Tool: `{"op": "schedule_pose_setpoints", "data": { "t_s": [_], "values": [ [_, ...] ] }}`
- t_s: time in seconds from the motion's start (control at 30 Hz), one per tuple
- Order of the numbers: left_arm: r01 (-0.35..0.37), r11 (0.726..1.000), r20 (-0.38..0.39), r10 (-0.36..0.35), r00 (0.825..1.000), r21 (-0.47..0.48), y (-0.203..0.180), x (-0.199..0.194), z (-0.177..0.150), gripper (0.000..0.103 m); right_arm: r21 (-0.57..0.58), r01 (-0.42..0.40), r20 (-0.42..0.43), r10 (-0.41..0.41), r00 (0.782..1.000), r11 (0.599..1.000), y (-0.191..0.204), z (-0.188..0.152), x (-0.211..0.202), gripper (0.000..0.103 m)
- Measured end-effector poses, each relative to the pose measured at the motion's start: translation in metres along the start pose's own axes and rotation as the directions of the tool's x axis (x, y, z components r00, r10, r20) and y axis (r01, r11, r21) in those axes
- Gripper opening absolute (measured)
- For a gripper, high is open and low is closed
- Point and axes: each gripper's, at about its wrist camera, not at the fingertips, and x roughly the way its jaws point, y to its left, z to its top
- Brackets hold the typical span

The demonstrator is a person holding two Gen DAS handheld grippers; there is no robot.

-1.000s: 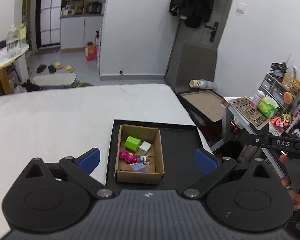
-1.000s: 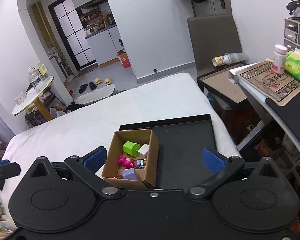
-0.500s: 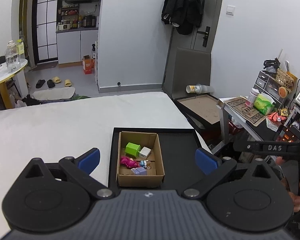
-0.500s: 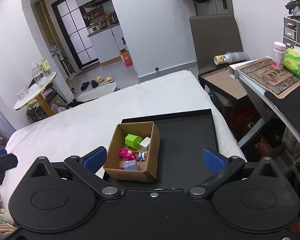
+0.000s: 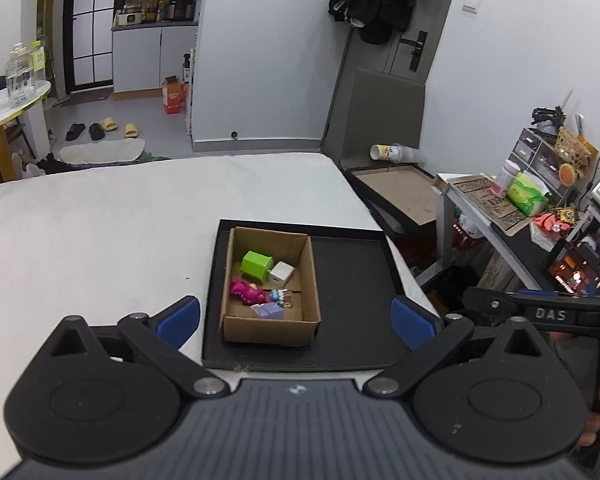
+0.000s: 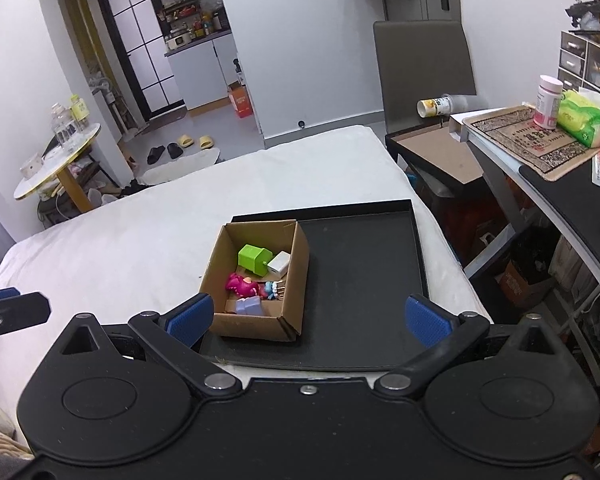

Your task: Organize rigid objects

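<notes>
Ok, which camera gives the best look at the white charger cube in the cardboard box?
The right wrist view: the white charger cube lies nearer the middle of the frame, seen more from above beside the green block. The left wrist view shows it too, at a lower angle.

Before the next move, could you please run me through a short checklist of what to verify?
1. Left gripper open, holding nothing: ok.
2. Right gripper open, holding nothing: ok.
3. Box sits inside the tray, at its left side: ok.
4. Toys in the box all reachable from above: green block, white cube, pink toy: ok.
5. Right half of the tray free for placing: ok.
6. Small items by the pink toy separate or tangled: cannot tell.
</notes>
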Motion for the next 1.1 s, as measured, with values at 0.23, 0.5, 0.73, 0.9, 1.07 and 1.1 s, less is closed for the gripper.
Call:
{"op": "schedule_pose_setpoints", "data": {
  "t_s": [0.23, 0.5, 0.73, 0.9, 1.07, 1.1],
  "values": [
    [-0.032, 0.999, 0.020, 0.032, 0.999, -0.006, 0.007, -0.001, 0.002, 0.101, -0.013, -0.023, -0.005, 0.023, 1.000, 1.000, 0.004, 0.000, -0.001, 0.103],
    [-0.061, 0.998, 0.012, 0.061, 0.998, -0.013, 0.015, -0.002, 0.006, 0.101, -0.021, -0.027, -0.008, 0.027, 1.000, 0.999, 0.005, 0.000, -0.003, 0.103],
    [-0.055, 0.998, -0.004, 0.055, 0.998, -0.013, 0.017, 0.001, 0.004, 0.101, -0.016, -0.027, -0.008, 0.026, 1.000, 1.000, 0.006, 0.001, -0.003, 0.103],
    [-0.056, 0.998, -0.008, 0.055, 0.998, -0.023, 0.018, -0.001, 0.005, 0.101, -0.018, -0.027, -0.007, 0.027, 1.000, 0.999, 0.006, 0.000, -0.003, 0.103],
    [-0.055, 0.998, -0.015, 0.055, 0.998, -0.019, 0.018, 0.000, 0.005, 0.101, -0.021, -0.025, -0.008, 0.025, 1.000, 0.999, 0.006, 0.000, -0.003, 0.103],
    [-0.055, 0.998, -0.014, 0.055, 0.998, -0.017, 0.017, 0.000, 0.005, 0.101, -0.022, -0.026, -0.008, 0.025, 1.000, 0.999, 0.006, 0.000, -0.003, 0.103]
  ]
}}
